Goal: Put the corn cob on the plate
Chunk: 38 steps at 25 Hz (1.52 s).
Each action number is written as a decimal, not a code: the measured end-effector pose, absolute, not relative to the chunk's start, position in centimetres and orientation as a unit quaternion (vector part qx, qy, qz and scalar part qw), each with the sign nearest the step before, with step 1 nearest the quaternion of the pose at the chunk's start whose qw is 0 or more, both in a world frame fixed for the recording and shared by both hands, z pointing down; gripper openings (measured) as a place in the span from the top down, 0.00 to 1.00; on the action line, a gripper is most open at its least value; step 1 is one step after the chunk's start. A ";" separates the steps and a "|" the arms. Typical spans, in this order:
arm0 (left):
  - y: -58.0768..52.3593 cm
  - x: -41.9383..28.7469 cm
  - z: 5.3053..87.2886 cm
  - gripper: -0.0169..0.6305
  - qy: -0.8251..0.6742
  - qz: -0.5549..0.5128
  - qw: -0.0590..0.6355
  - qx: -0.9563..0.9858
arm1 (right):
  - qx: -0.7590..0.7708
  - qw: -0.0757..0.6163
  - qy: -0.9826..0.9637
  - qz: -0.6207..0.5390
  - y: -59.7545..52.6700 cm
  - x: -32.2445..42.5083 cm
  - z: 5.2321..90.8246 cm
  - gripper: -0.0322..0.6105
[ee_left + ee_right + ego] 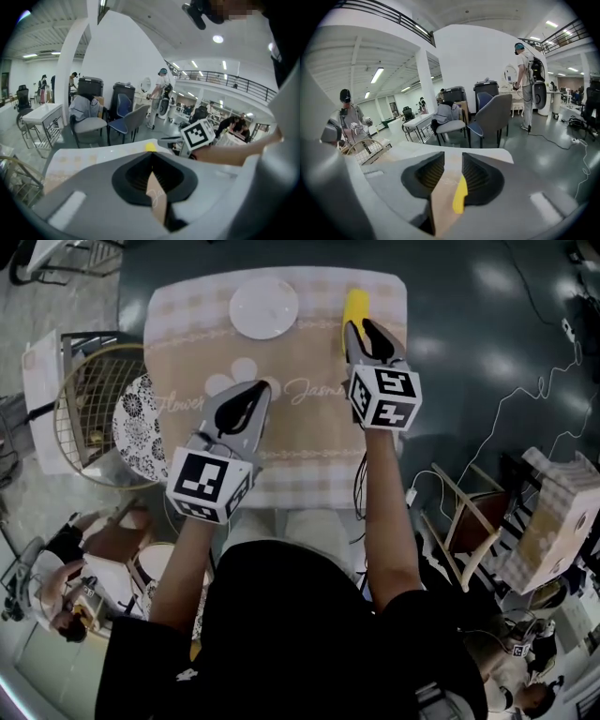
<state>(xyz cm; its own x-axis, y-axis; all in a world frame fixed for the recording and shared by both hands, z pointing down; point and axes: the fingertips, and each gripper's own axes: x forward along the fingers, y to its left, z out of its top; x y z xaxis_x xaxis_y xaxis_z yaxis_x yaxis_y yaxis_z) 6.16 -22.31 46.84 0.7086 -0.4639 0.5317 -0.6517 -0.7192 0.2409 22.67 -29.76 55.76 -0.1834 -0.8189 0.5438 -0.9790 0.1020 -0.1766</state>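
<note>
A yellow corn cob (355,306) lies near the far right edge of the table's beige patterned cloth (300,427). To its left, at the far middle of the cloth, sits a white plate (264,307). My right gripper (362,332) hovers just short of the cob with its jaws parted; in the right gripper view (453,161) the cob (460,193) shows through the gap, with no pad on it. My left gripper (247,397) hangs over the cloth's middle, shut on nothing. In the left gripper view (151,157) the cob (150,147) peeks over the closed tips.
A round wire basket chair (80,404) with a patterned cushion (139,427) stands left of the table. A wooden chair frame (469,517) and cables are at the right. Grey and blue chairs (492,117) stand beyond the table's far edge, with people walking behind.
</note>
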 end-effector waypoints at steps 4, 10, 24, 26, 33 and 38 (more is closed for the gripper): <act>-22.6 5.7 47.6 0.97 -0.315 0.227 0.217 0.896 | 0.626 0.183 -0.710 0.267 -30.7 23.9 58.3 0.73; -22.4 5.8 48.7 0.97 -0.313 0.234 0.225 0.893 | 0.629 0.220 -0.688 0.286 -31.6 24.6 61.9 0.64; -22.6 4.9 50.6 0.97 -0.320 0.250 0.238 0.882 | 0.631 0.262 -0.667 0.297 -32.7 25.2 66.6 0.56; -22.6 4.8 50.8 0.97 -0.320 0.251 0.239 0.882 | 0.629 0.265 -0.667 0.300 -32.7 25.1 67.0 0.54; -22.7 4.6 51.5 0.97 -0.321 0.257 0.244 0.878 | 0.625 0.275 -0.666 0.299 -33.2 24.9 68.2 0.49; -22.7 4.7 51.8 0.97 -0.321 0.259 0.247 0.877 | 0.628 0.283 -0.665 0.289 -33.4 24.9 68.6 0.48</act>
<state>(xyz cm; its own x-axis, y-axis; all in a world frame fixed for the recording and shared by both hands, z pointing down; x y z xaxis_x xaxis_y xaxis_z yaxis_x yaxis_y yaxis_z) 4.72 -22.70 51.84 0.6602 -0.4342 0.6129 -0.6905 -0.6720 0.2677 24.90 -33.37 68.56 -0.0521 -0.6719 0.7388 -0.9986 0.0446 -0.0298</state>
